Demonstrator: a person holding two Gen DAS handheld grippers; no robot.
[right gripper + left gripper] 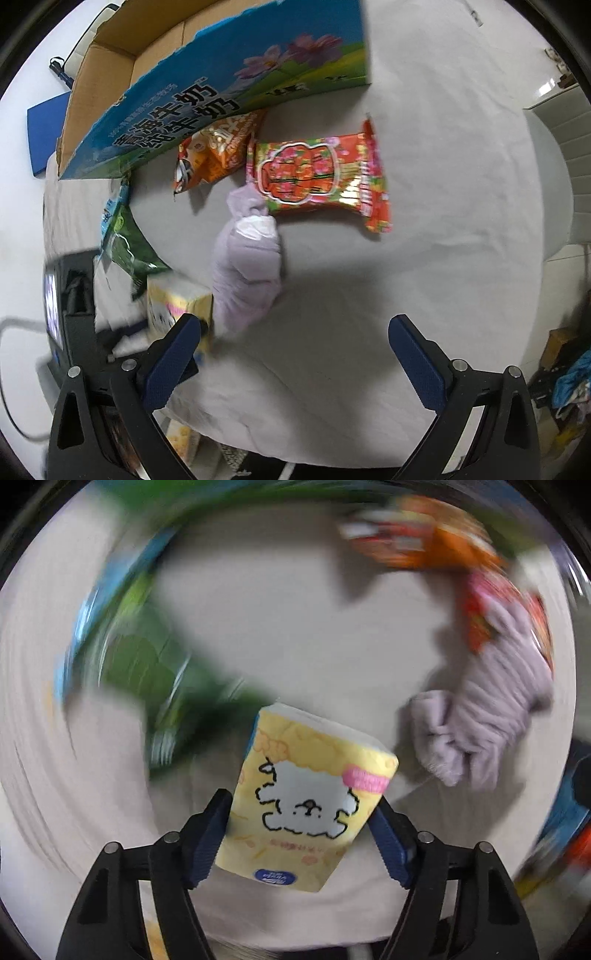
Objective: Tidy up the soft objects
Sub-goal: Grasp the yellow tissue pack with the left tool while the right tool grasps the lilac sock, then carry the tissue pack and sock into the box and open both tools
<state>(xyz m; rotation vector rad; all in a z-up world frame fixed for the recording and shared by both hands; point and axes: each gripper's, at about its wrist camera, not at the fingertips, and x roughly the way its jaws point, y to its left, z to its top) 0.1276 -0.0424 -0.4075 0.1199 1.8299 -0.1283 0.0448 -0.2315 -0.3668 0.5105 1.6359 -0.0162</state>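
The left gripper [301, 830] is clamping a yellow tissue pack [310, 801] at lower centre, its surroundings smeared by blur. The right gripper [295, 332] is gaping wide, holding nothing, partly covering that pack at lower left, below the lilac cloth [247, 266].
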